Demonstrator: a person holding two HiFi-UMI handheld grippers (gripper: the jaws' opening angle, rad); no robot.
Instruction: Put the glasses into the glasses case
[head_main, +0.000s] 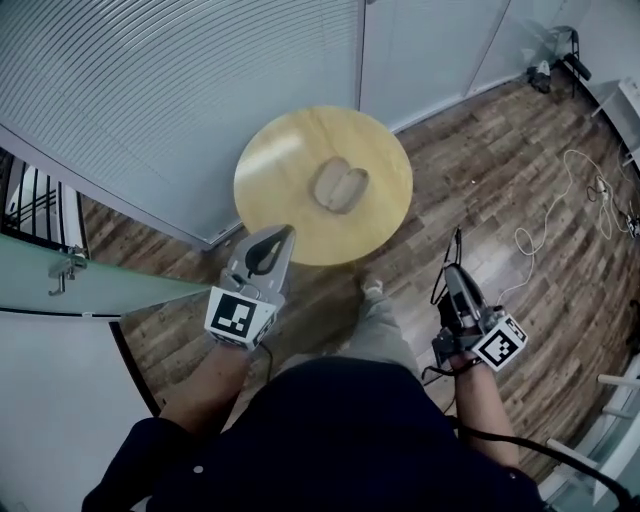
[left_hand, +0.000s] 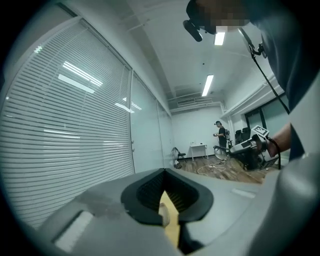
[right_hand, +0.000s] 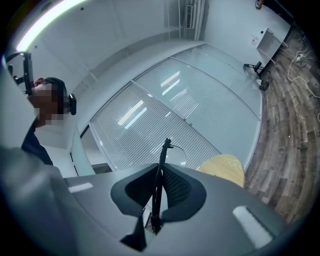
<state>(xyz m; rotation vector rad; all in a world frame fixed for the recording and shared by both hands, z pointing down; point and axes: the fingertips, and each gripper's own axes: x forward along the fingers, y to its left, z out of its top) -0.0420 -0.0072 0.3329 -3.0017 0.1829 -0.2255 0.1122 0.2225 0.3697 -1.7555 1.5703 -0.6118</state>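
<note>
My right claw (right_hand: 159, 170) has its jaws pinched nearly together on the glasses (right_hand: 164, 152). The thin black frame stands edge-on between the pads and sticks up past the tips, with one clear lens (right_hand: 177, 157) showing just to its right. In the head view this claw sits at the lower right of the frame, over the wooden floor (head_main: 520, 150) and well apart from the table. There the glasses are only a thin dark line rising from the jaws.

My left claw (head_main: 285, 235) holds nothing. Its jaw tips meet, and only a narrow wedge stays open behind them, through which the left gripper view shows a sliver of yellow tabletop. In the head view it is left of centre, with its tips just over the near rim of the round wooden table (head_main: 280, 165).

The glasses case (head_main: 340, 186) lies open on that table in the upper middle of the head view, a little right of the table's centre, its two tan halves side by side. The glasses are not yet in it — they are in my right claw, down at the lower right.

Slatted blinds (head_main: 170, 90) fill the upper left of the head view behind the table. A pale cable (head_main: 560, 200) loops over the floor at the right edge.
</note>
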